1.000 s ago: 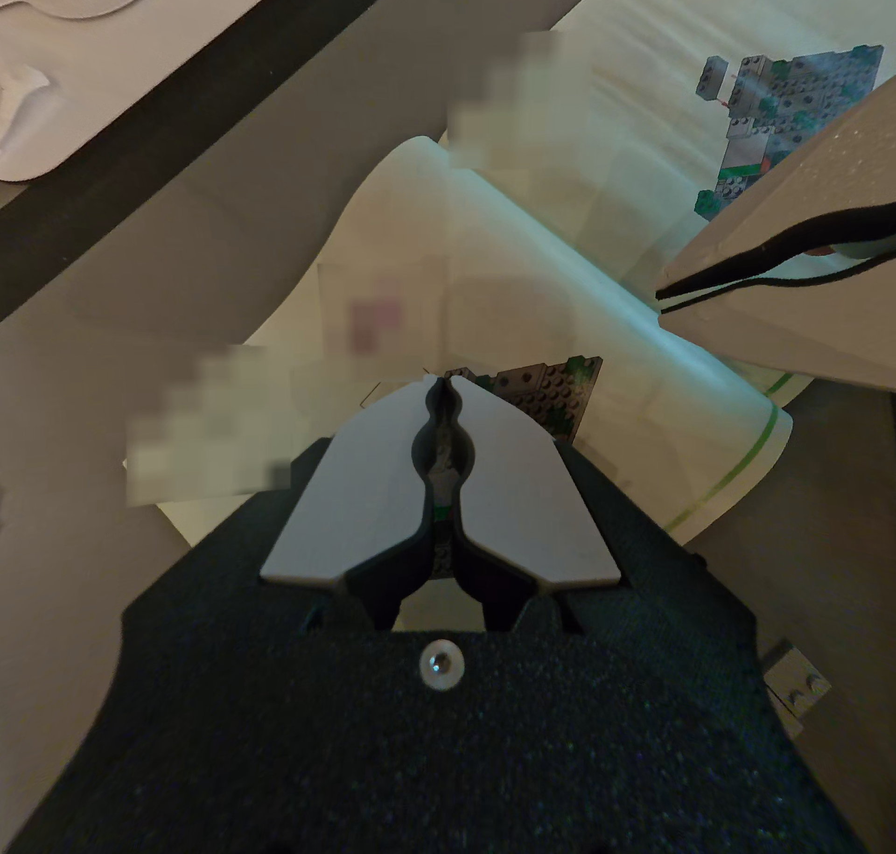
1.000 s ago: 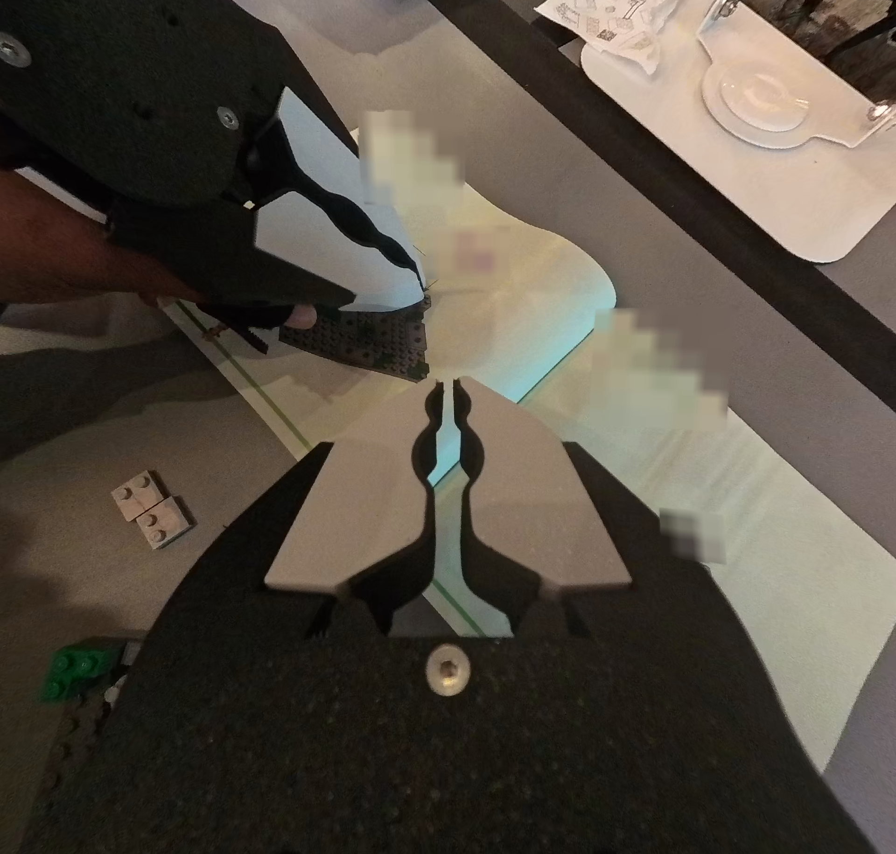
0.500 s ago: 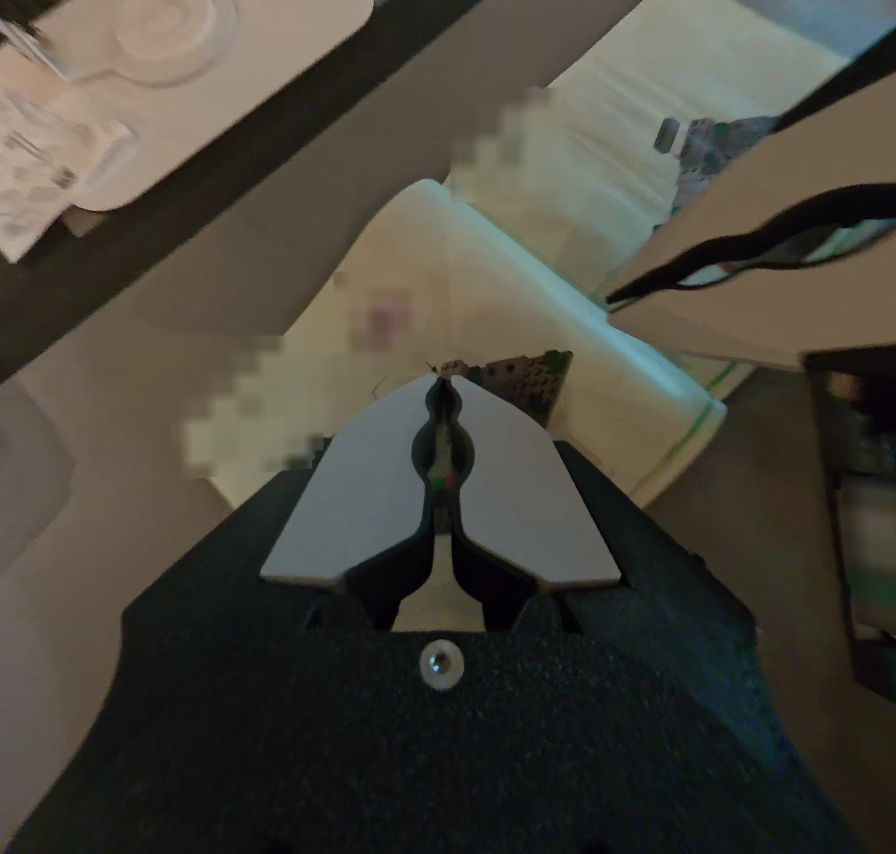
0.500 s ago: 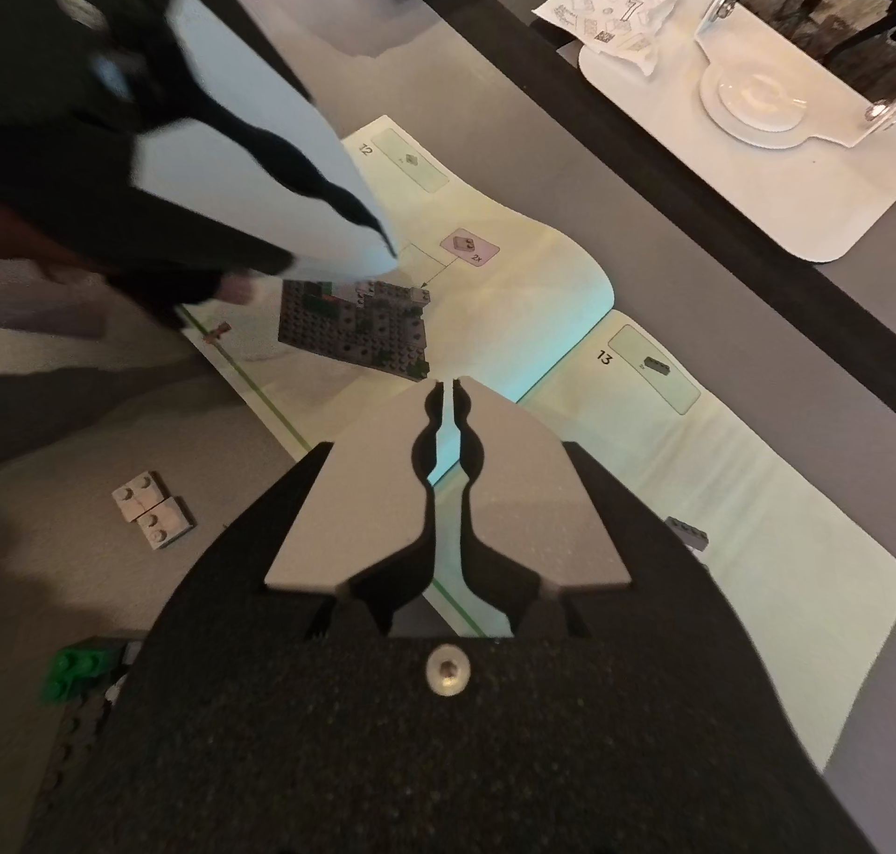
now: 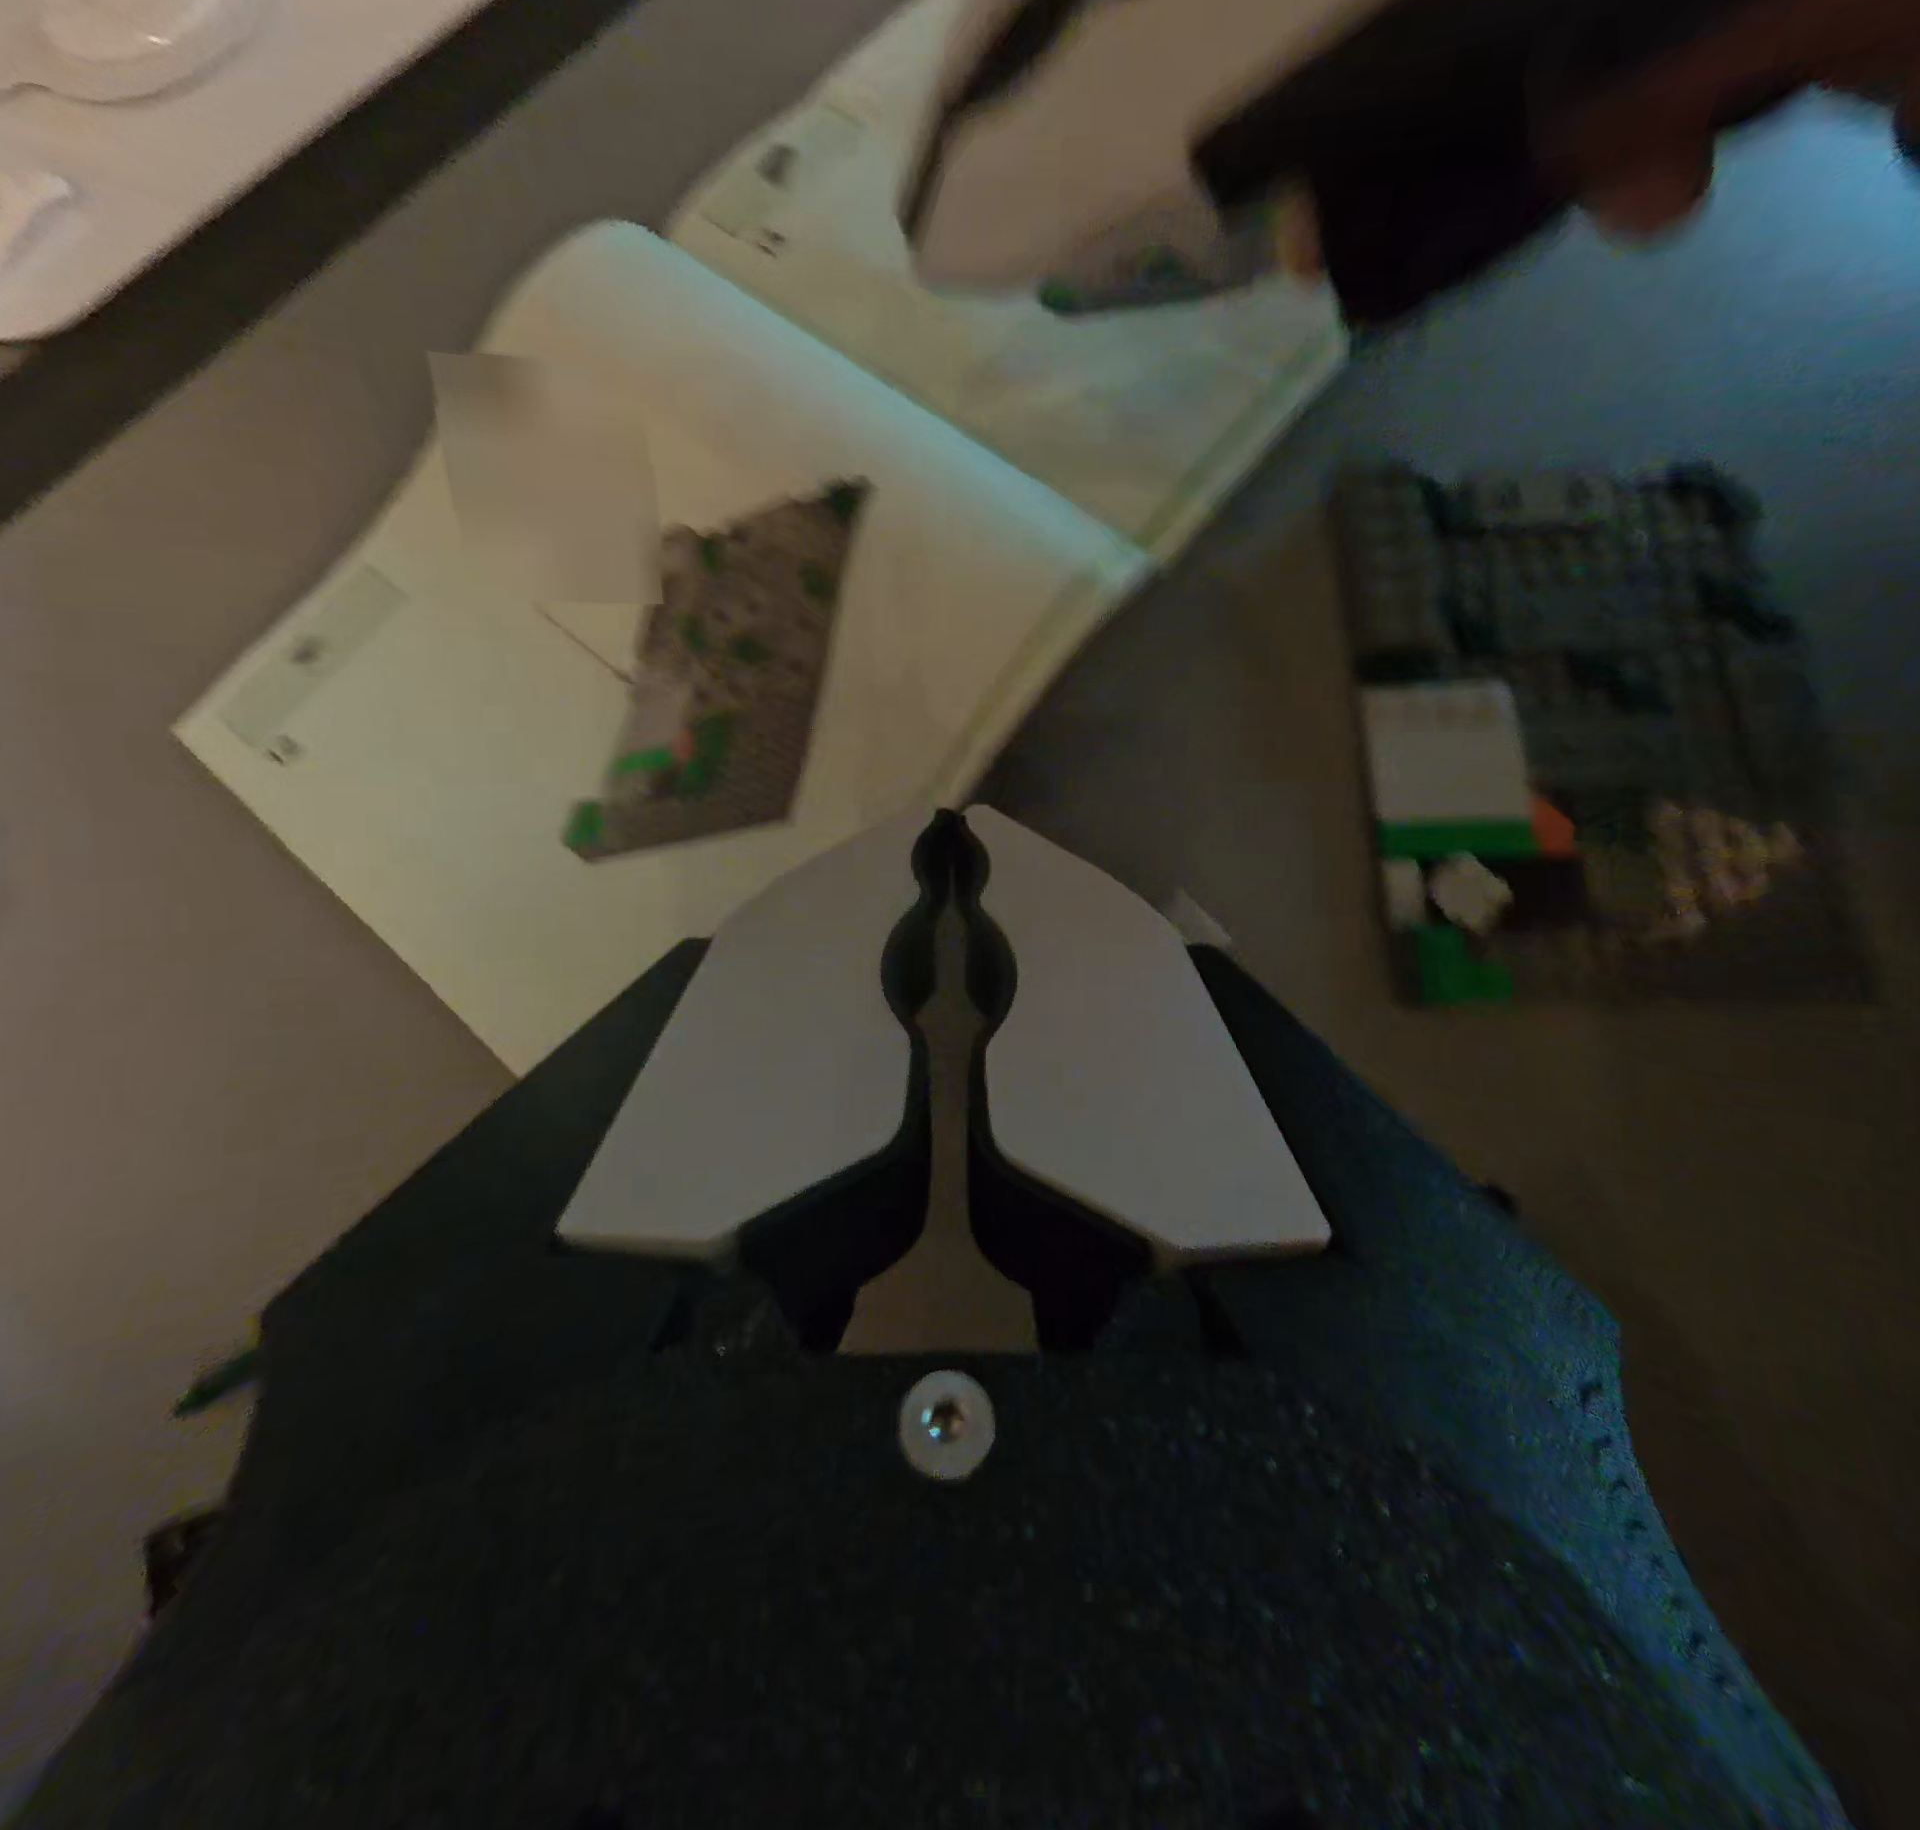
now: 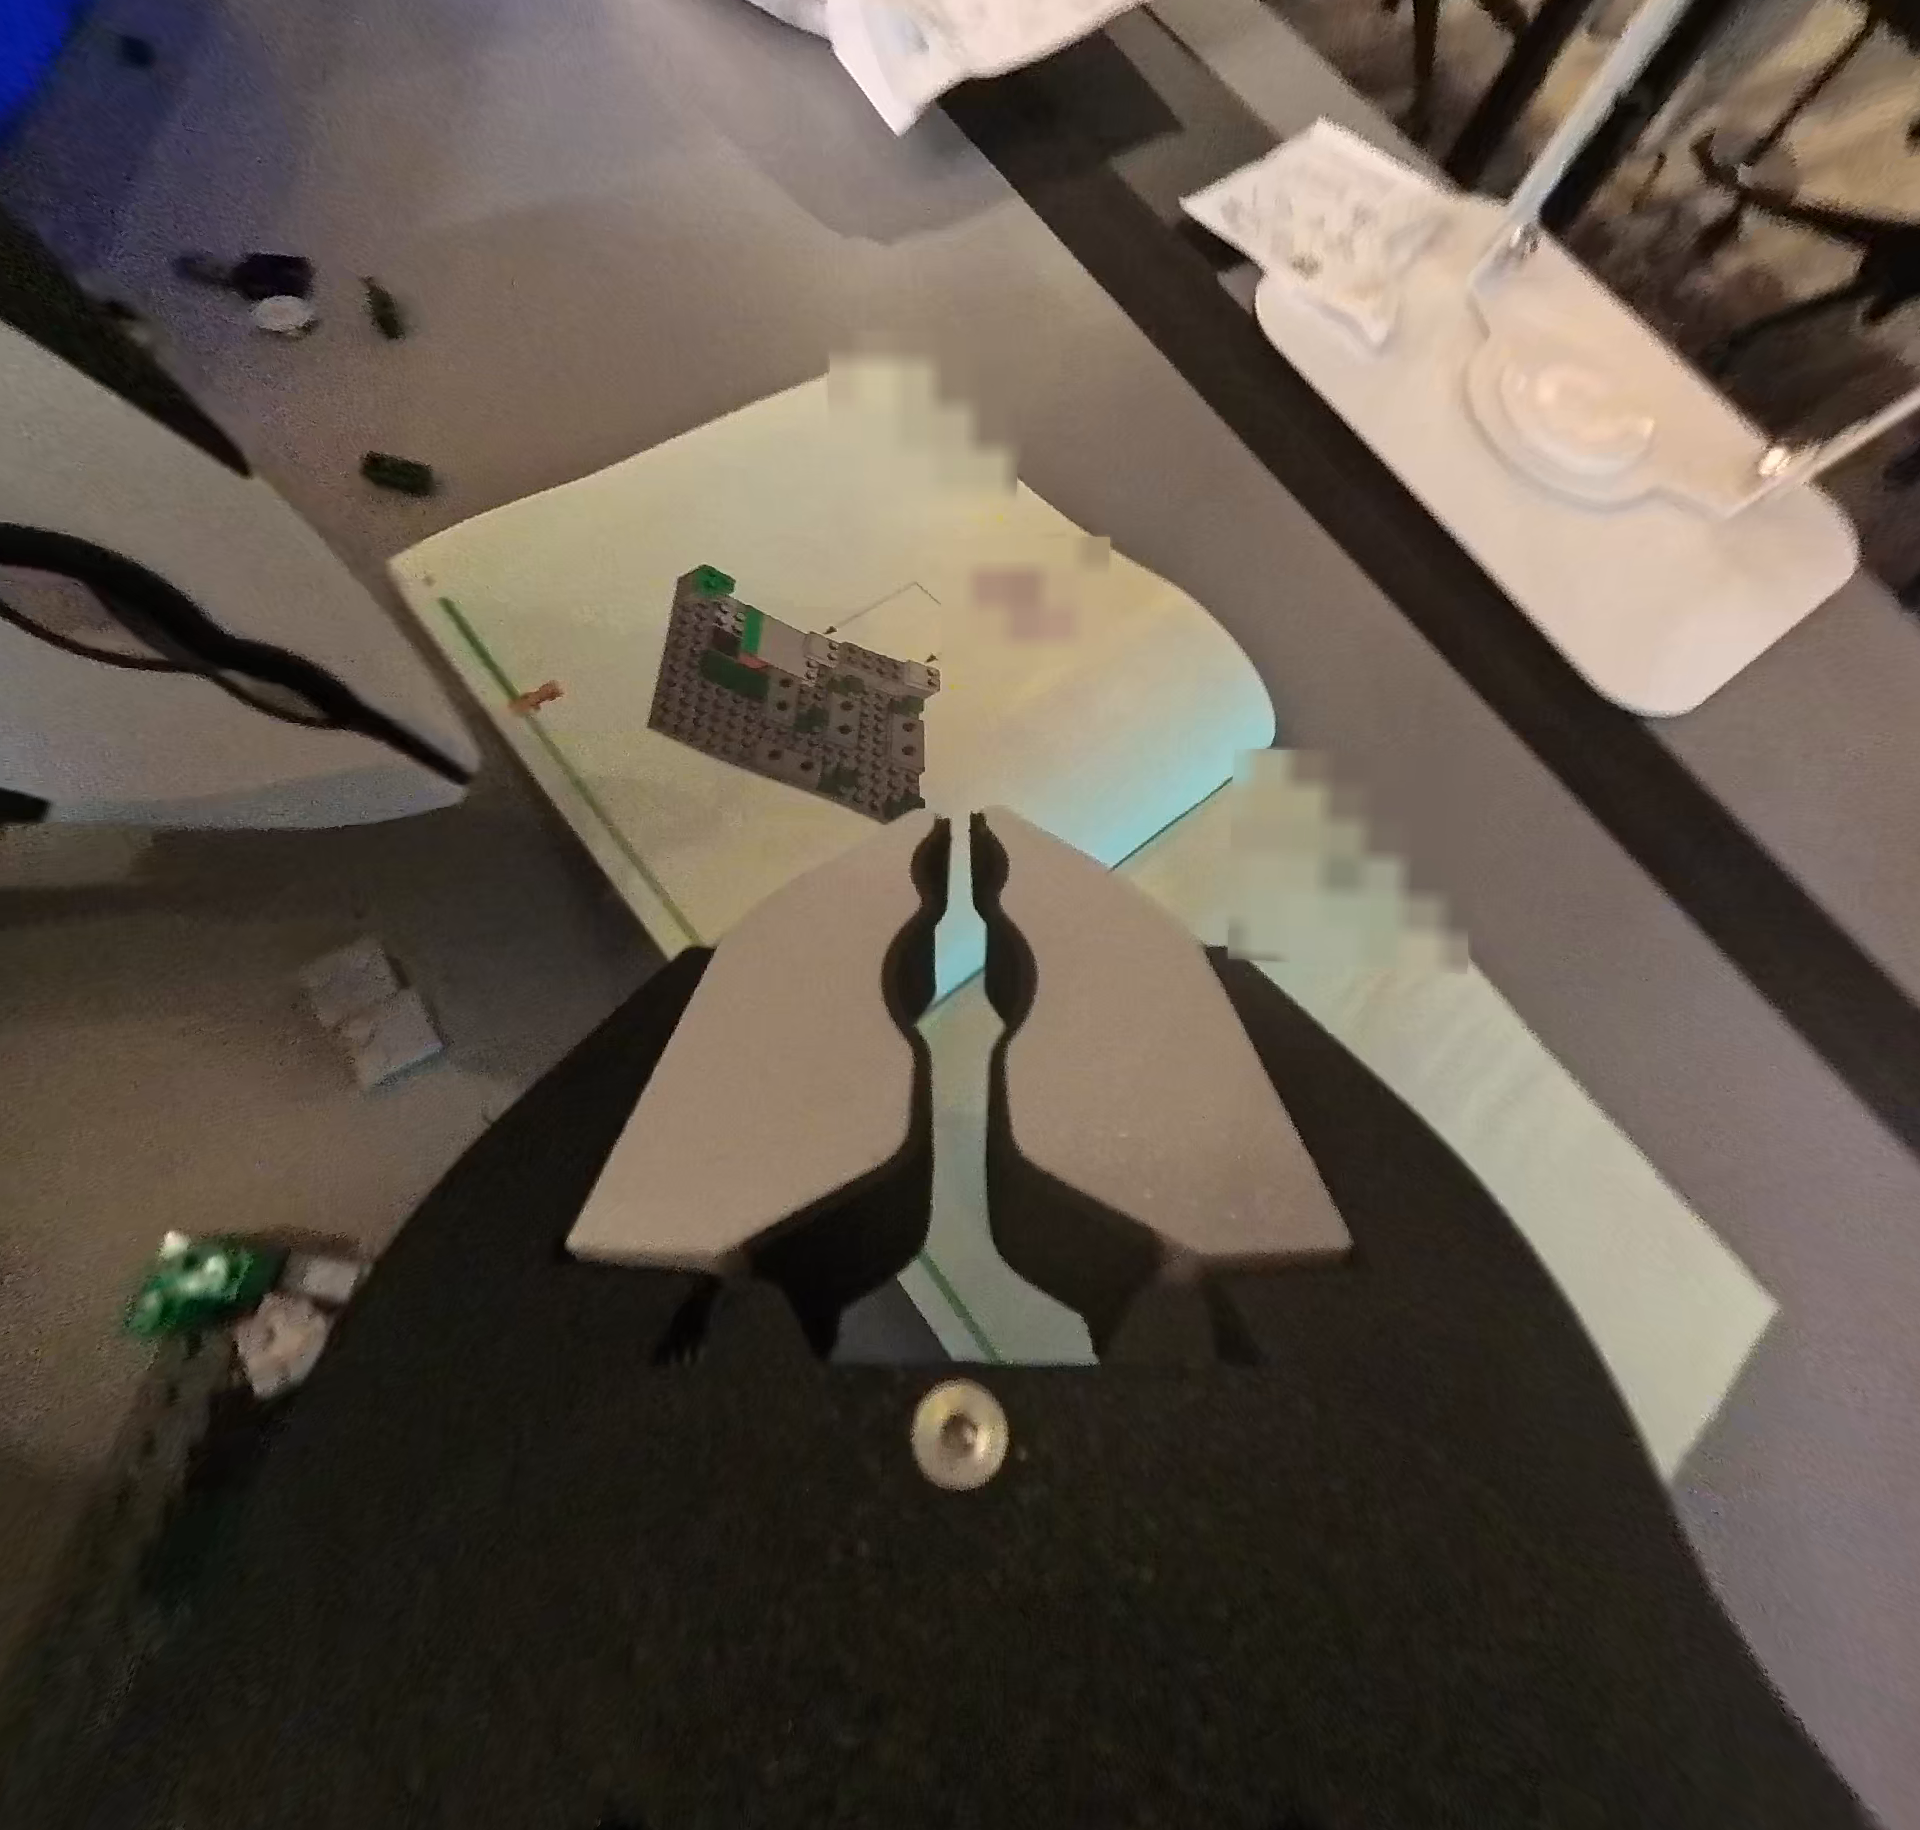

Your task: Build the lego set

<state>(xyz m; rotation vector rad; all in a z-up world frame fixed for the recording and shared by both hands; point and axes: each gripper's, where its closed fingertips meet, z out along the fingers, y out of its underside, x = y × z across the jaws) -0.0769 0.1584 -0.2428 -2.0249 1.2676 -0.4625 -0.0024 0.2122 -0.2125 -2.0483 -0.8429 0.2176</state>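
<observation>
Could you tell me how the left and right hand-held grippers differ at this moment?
1. The left hand-held gripper has its tips touching, while the right hand-held gripper shows a narrow slit between its tips.
2. The left one points at the edge of the open instruction booklet, beside the grey Lego build; the right one hangs over the booklet's middle fold.

Both hold nothing.

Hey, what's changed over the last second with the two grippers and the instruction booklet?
The left gripper, whose tips were at the printed model picture in the booklet, drew back off the page. Nothing was taken or let go. The right gripper stays over the booklet, jaws a slit apart; the left stays shut.
</observation>
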